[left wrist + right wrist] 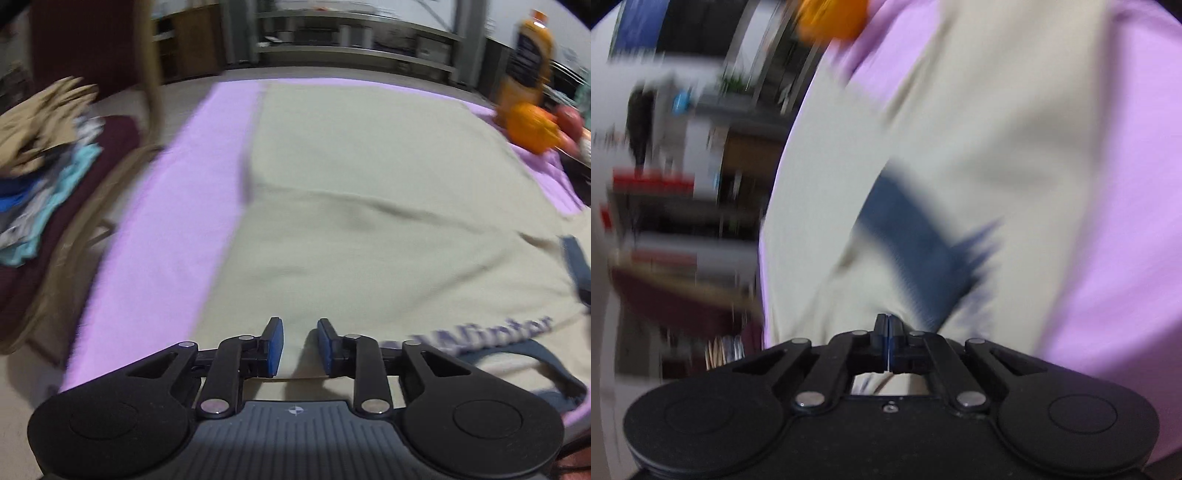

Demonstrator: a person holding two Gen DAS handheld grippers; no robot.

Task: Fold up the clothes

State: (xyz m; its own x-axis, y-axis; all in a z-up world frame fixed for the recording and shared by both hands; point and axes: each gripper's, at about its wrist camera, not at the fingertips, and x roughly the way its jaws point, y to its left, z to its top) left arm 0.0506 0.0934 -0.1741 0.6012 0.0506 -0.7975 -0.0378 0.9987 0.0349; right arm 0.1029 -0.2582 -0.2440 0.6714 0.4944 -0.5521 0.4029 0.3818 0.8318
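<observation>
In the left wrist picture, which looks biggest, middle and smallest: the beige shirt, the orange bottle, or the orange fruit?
1. beige shirt
2. orange bottle
3. orange fruit
The bottle and fruit sit farther from the camera, so their true sizes are unsure.

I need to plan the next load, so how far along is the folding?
Done: a pile of clothes sits on the chair. In hand: the beige T-shirt lies spread on the purple cloth, left gripper open above it, right gripper shut. Left: every fold.
</observation>
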